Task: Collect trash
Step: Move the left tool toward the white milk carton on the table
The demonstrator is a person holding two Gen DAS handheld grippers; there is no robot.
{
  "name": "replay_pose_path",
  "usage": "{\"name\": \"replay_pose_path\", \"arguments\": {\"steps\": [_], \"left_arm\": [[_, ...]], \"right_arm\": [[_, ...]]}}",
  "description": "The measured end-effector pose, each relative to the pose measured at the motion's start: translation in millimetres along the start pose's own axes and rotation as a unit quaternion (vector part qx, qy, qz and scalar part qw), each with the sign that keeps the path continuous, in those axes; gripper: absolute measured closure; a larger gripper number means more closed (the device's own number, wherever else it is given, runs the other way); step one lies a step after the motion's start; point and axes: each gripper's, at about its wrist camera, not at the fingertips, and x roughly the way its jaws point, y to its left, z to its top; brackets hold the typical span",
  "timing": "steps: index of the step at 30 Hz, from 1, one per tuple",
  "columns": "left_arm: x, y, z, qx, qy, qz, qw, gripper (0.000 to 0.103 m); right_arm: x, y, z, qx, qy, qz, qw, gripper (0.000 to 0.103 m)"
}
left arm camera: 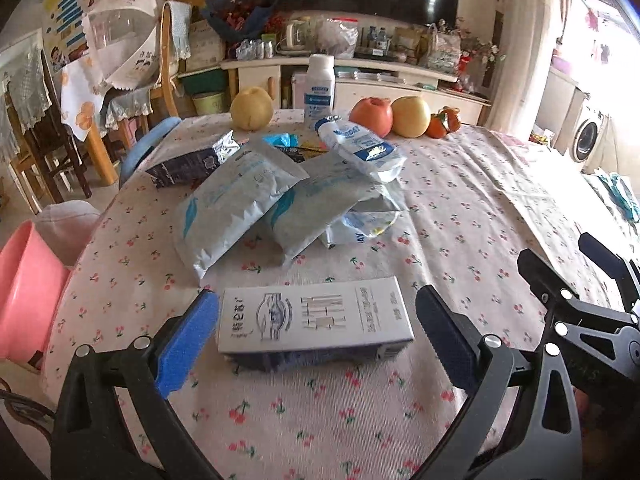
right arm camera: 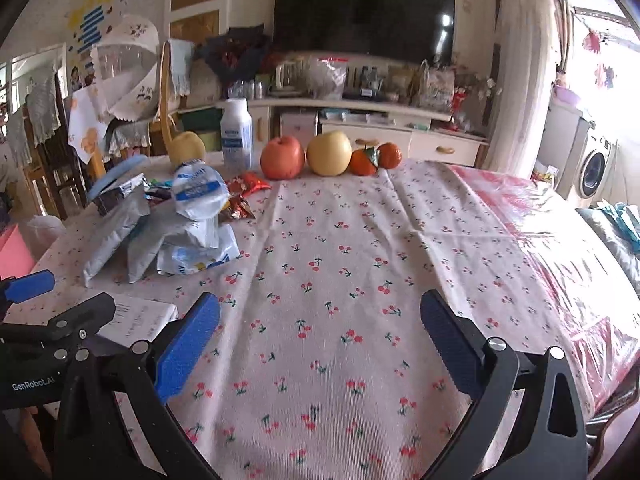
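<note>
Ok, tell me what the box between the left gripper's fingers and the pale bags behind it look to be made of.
Box: likely thin cardboard, matte with printed text; crisp folded edges and flat faces.
Bags: probably plastic film or foil laminate, slightly glossy; they crease, and a serrated sealed edge shows.

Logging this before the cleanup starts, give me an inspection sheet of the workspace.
Surface: table under a cherry-print cloth.
Job's things: white carton lying flat between the left gripper fingers; empty pouches piled beyond it.
Clutter: fruit in a row and a white bottle at the far edge.
Grippers: left open, untouching; right gripper open over bare cloth.
Cables: nothing seen.
Surroundings: pink bin at the table's left; TV behind.
</note>
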Motion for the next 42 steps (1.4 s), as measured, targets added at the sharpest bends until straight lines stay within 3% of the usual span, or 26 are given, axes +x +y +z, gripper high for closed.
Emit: {"name": "replay_pose_path", "arguments": {"steps": [20,42], "left_arm": [[-84,18,-11,-0.011,-0.079,-0.005,0.9968,0.004],[-91,24,-31,0.015,-0.109,0.021,0.9937,0.004]], "right_arm": [[-61,17,-22,-0.033,-0.071,-0.009,0.997,0.004],[-64,26,-30,-0.063,-0.091,0.001,0.994,0.004]]}}
